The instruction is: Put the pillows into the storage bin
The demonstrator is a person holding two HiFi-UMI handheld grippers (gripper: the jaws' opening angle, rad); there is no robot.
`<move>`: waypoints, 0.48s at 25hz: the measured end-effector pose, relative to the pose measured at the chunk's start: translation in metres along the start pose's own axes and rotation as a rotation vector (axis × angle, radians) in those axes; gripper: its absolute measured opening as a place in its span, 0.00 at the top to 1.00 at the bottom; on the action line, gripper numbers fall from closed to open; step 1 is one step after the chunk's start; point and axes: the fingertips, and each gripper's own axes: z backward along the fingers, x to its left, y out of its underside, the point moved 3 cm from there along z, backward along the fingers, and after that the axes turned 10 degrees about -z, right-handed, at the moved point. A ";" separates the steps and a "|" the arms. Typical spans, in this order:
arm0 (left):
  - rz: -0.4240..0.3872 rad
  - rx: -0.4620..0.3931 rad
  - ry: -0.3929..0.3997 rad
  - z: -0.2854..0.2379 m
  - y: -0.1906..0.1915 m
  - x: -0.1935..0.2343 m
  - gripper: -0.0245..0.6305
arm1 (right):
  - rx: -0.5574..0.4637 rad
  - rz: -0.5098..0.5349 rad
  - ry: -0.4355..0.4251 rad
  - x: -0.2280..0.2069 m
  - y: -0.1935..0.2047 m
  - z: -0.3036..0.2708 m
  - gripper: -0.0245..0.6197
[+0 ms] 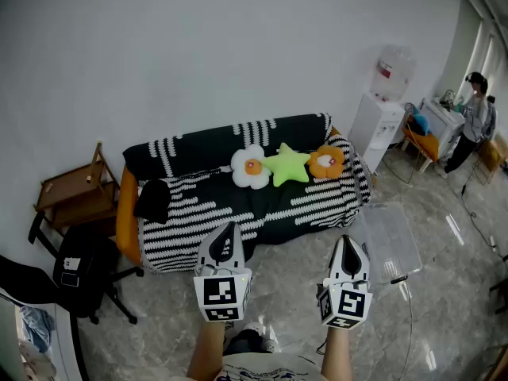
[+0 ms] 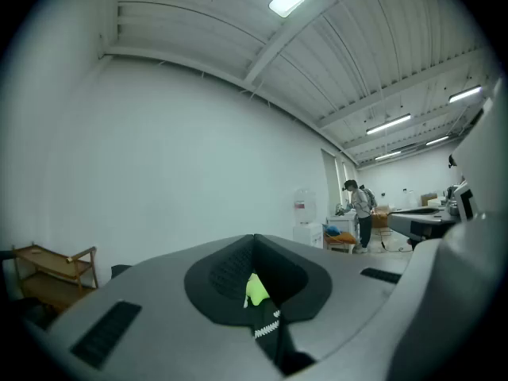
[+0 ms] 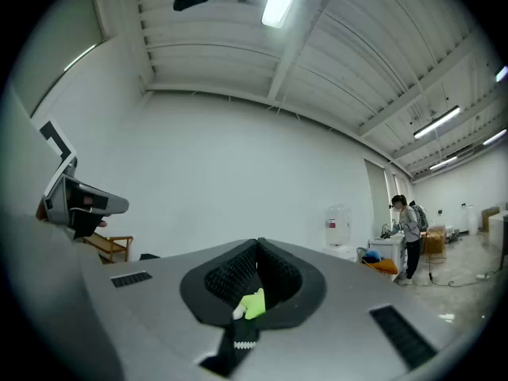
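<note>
Three pillows lie on a sofa with a black-and-white striped cover: a white flower, a green star and an orange flower. A clear plastic storage bin sits on the floor by the sofa's right end. My left gripper and right gripper are held level in front of the sofa, short of it, both shut and holding nothing. The green star shows through the notch behind the jaw tips in the left gripper view and in the right gripper view.
A wooden side table and a black office chair stand left of the sofa. A black cloth lies on the sofa's left end. A water dispenser is behind the bin. A person stands far right.
</note>
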 end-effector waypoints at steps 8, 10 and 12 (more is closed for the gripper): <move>0.008 0.004 0.001 0.001 0.002 0.001 0.94 | -0.011 0.001 0.013 -0.002 0.000 0.003 0.95; 0.011 0.003 0.003 0.001 0.003 0.000 0.94 | -0.012 0.001 0.014 -0.002 0.000 0.003 0.95; 0.012 0.002 0.001 0.001 0.003 0.001 0.94 | -0.009 -0.001 0.014 -0.002 0.001 0.003 0.95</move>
